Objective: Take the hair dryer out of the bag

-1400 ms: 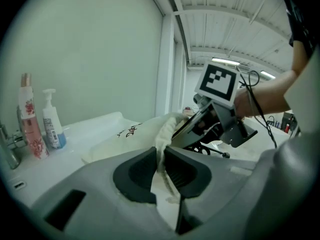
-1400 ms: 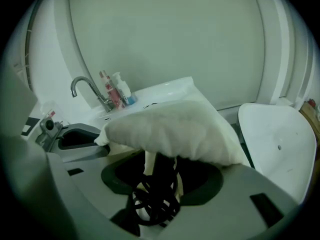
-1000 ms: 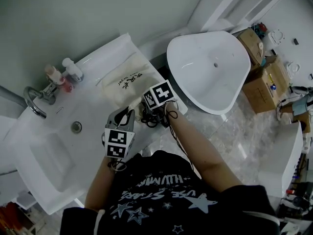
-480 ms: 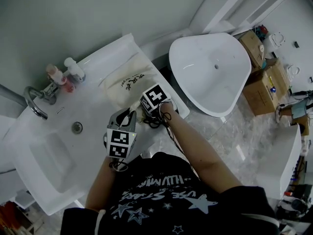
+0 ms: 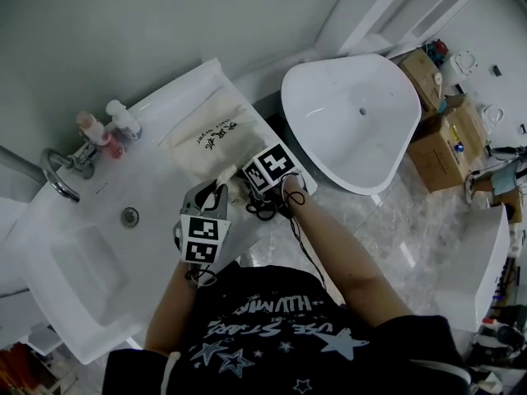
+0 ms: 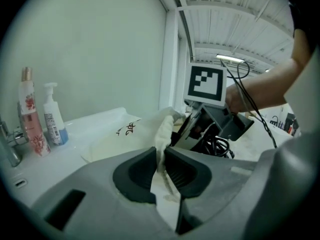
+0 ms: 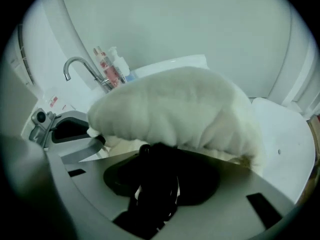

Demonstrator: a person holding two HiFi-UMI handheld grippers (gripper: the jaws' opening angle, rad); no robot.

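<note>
At the mouth of the bag [image 5: 210, 130] on the counter [image 5: 160, 183], the left gripper [image 6: 161, 160] pinches the cloth rim, while the nearer right gripper [image 7: 155, 161] has just been closing its jaws on the black hair dryer [image 7: 150, 186], which lies straight ahead inside.

Bag [image 5: 216, 134]: cream cloth, matt and woven; it looks fuzzy close up.
My left gripper [image 6: 161, 156]: matt grey plastic shell, dark ribbed pads.
Black thing [image 7: 155, 174] at the bag's mouth: smooth, faint sheen.
Sink [image 5: 82, 270], near left: glossy white, ceramic-looking.
Tap [image 7: 76, 59]: polished metal.
Bottles [image 6: 31, 119], far left: shiny plastic.
Floor [image 5: 395, 212], right: glossy marbled stone.
</note>
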